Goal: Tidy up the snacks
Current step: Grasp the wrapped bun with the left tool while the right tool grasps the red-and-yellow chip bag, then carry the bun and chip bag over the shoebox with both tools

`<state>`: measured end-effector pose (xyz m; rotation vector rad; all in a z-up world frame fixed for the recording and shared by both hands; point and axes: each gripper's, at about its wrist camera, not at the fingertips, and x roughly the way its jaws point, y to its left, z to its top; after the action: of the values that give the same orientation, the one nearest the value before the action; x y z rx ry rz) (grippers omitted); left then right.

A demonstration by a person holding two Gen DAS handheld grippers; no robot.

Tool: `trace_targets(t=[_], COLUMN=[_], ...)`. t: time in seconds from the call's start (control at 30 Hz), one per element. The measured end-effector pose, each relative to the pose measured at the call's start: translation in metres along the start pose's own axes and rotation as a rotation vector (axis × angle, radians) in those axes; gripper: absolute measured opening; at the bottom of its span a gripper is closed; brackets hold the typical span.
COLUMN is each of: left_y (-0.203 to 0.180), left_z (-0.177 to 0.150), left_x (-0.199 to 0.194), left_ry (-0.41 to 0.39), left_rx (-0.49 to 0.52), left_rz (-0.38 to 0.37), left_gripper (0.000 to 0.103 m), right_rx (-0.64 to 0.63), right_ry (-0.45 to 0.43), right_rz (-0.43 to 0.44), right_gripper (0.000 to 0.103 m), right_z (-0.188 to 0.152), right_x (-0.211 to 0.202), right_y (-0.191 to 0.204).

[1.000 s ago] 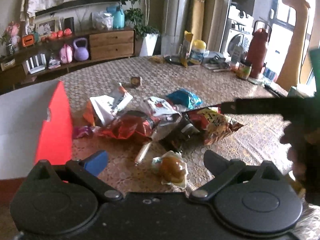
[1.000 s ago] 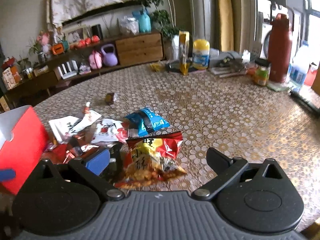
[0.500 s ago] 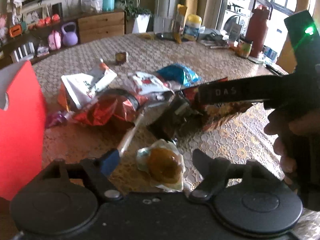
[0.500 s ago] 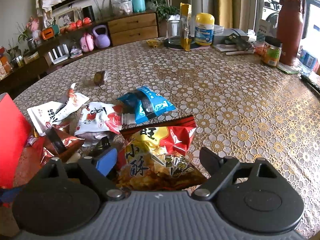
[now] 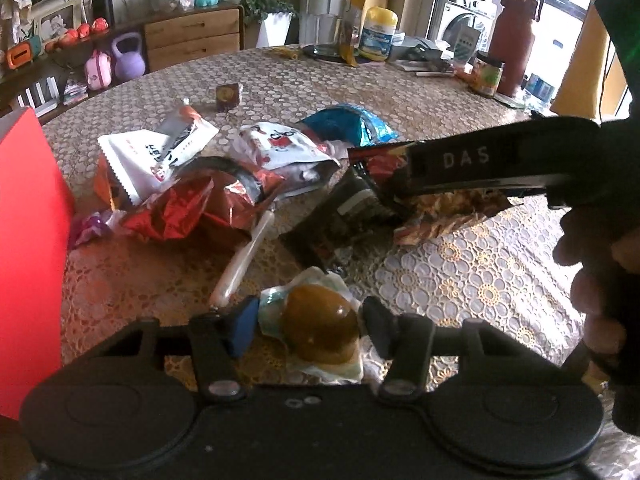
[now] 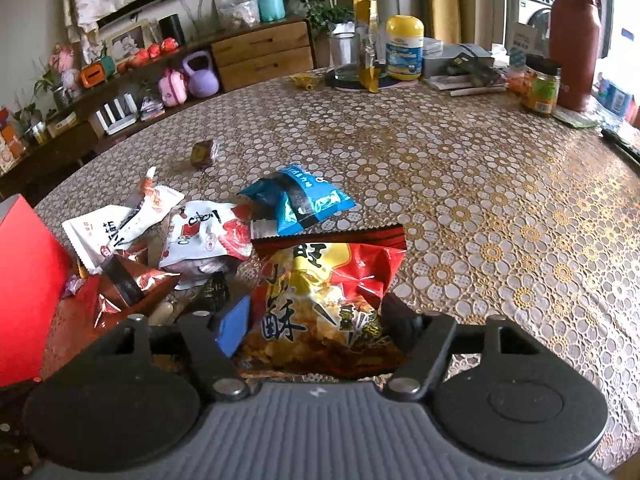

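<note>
Left gripper [image 5: 310, 322], jaws just closing, brackets the wrapped brown bun [image 5: 320, 328] at lower centre; right gripper [image 6: 316, 320] likewise narrows around the red-yellow snack bag [image 6: 328, 292], both tilted downward.

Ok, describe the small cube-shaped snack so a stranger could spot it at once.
Start at the round table with the lace-patterned cloth and find the snack pile near the red box. Just beyond the pile, alone, sits a small brown cube; its neighbours are all flat, crinkly packets.
</note>
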<state>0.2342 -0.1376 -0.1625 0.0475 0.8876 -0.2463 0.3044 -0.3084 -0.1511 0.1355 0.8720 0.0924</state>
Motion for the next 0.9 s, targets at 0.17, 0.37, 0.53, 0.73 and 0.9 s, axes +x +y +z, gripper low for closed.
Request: trace_targets(t=[0.17, 0.37, 0.53, 0.73, 0.9], left_y=[-0.003, 0.000, 0.003, 0.009, 0.017], left_z=[-0.001, -0.002, -0.003, -0.004, -0.003], left_x=[-0.003, -0.008, -0.018, -0.037, -0.063], left_ry=[-0.004, 0.001, -0.003, -0.010, -0.019], left_rx=[0.020, 0.010, -0.002, -0.026, -0.038], left_rz=[0.004, -0.015, -0.032, -0.027, -0.008], left_gripper=[0.050, 0.046, 0.045, 0.045, 0.045], right_rx=[0.027, 0.033, 0.047, 0.026, -0.018], right_ry=[-0.002, -0.034, -0.051, -0.073, -0.102], right_rz=[0.003, 0.012, 0.030, 0.054, 0.080], right_gripper=[0.064, 0.062, 0.062, 0.062, 0.062], right_z=[-0.002, -0.001, -0.002, -0.009, -0.013], right_x=[-0.004, -0.021, -0.039, -0.069, -0.100], right_y=[-0.003, -0.005, -0.009, -0.005, 0.007])
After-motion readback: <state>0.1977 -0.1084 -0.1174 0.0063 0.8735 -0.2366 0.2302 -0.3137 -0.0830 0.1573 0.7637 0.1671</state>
